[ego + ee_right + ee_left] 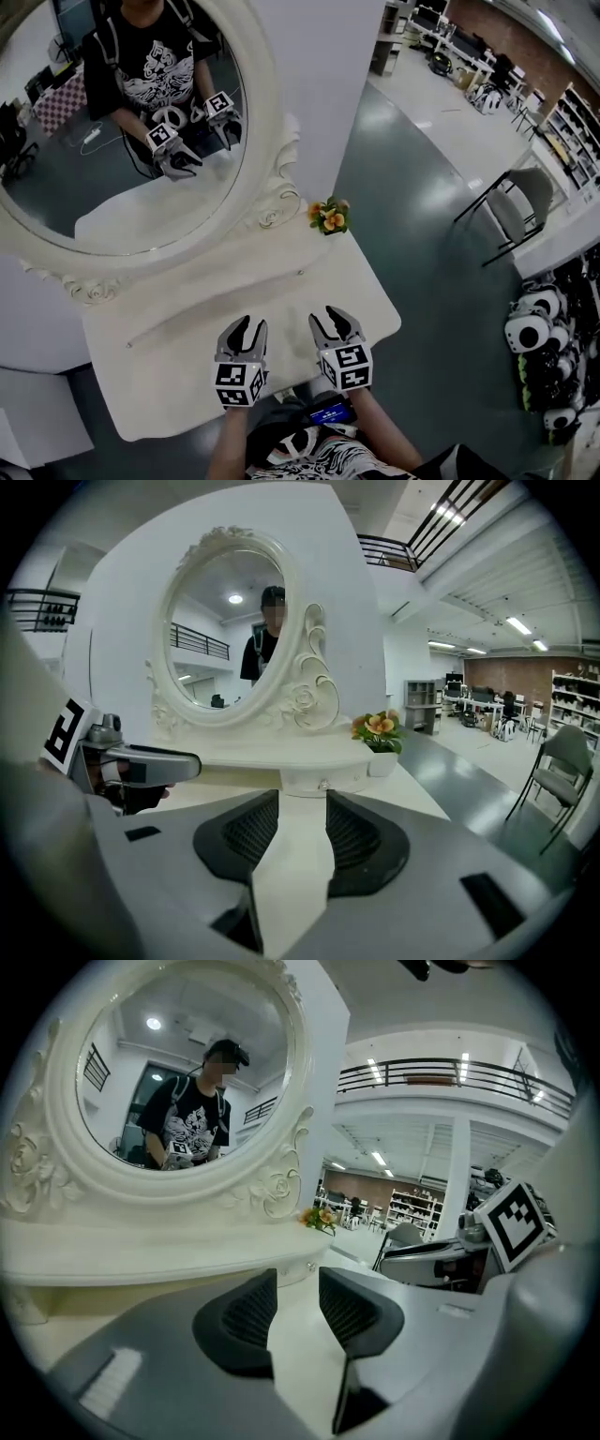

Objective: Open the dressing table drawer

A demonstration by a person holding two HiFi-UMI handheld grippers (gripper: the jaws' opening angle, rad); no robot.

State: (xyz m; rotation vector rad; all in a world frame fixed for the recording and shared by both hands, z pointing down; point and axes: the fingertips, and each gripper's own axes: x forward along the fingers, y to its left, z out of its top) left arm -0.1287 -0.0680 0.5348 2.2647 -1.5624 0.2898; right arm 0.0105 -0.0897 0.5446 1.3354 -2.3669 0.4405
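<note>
A white dressing table (375,319) carries a big oval mirror (131,112) in a carved frame. Under the mirror runs a low drawer strip (216,305) with a small knob (300,273) near its right end; the knob shows too in the right gripper view (323,785) and the left gripper view (309,1266). Both grippers hover over the tabletop near its front edge, side by side, pointing at the drawer strip and well short of it. My left gripper (246,330) (298,1312) is open with nothing between its pads. My right gripper (336,319) (302,832) is open and empty too.
A small pot of orange flowers (329,217) stands at the table's far right corner beside the mirror frame. A grey folding chair (525,202) is on the floor to the right, with white helmets (534,328) beyond it. A white cabinet (37,412) sits at the lower left.
</note>
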